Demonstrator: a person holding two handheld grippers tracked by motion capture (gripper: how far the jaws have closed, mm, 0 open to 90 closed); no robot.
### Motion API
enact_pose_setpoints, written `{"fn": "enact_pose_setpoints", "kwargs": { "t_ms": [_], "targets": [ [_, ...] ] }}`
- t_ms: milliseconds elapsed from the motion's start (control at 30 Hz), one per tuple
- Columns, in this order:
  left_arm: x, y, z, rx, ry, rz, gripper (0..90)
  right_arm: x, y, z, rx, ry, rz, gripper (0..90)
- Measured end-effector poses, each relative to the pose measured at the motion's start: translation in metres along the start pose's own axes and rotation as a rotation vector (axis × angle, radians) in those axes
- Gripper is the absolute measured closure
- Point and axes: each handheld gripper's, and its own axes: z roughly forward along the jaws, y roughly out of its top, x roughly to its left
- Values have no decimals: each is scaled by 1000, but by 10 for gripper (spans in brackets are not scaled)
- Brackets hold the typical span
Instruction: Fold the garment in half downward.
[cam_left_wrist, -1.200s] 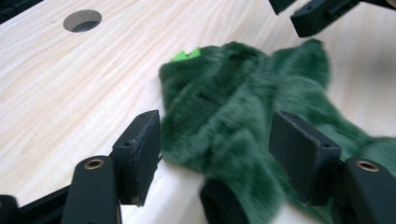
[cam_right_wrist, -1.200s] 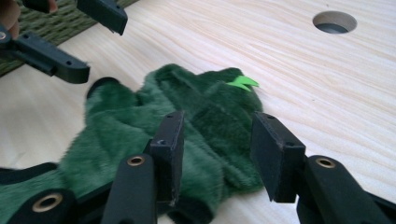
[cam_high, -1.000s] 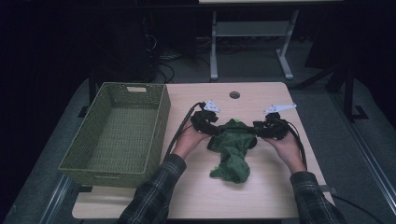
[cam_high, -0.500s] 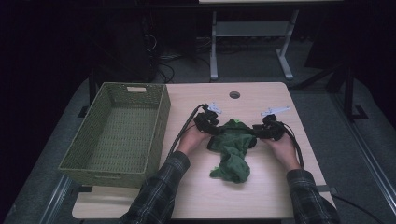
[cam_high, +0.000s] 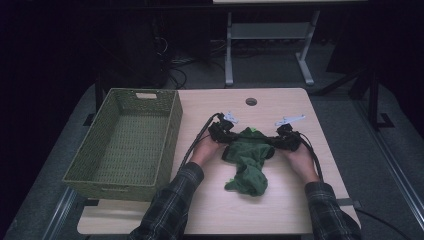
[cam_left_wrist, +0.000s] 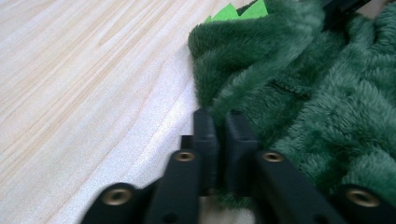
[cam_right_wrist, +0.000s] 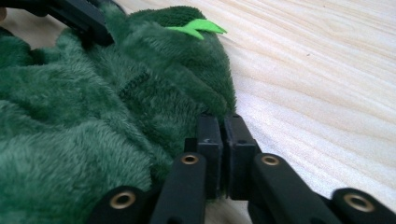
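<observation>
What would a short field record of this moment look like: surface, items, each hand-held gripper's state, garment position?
surface: light wooden table
items: green woven basket, dark green fleece garment
garment detail: bright green felt spikes at its far edge
left hand-held gripper: jaws closed, pinching the garment's edge
right hand-held gripper: jaws closed, pinching the opposite edge
garment position: on the table right of the basket, bunched, stretched between both grippers, a fold trailing toward the person
basket: nothing visible inside
</observation>
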Motion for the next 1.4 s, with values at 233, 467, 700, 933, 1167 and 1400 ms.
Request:
{"fn": "enact_pose_setpoints", "kwargs": {
  "t_ms": [233, 467, 700, 933, 1167, 1400],
  "targets": [
    [-2, 8, -9, -27, 4, -19, 881, 2, 5, -7, -3, -15, 19, 887],
    [-4, 27, -31, -101, -8, -28, 879, 3, 17, -22, -26, -15, 25, 887],
    [-5, 47, -52, -151, 1, -3, 876, 6, 43, -40, -64, -25, -9, 888],
    [-8, 50, -67, -200, -14, 0, 873, 6, 48, -55, -106, -14, -6, 888],
    [-20, 42, -76, -226, -28, 12, 871, 20, 40, -66, -137, 12, -57, 887],
    [-35, 32, -86, -258, -38, 22, 869, 33, 31, -79, -170, 36, -96, 887]
  ]
}}
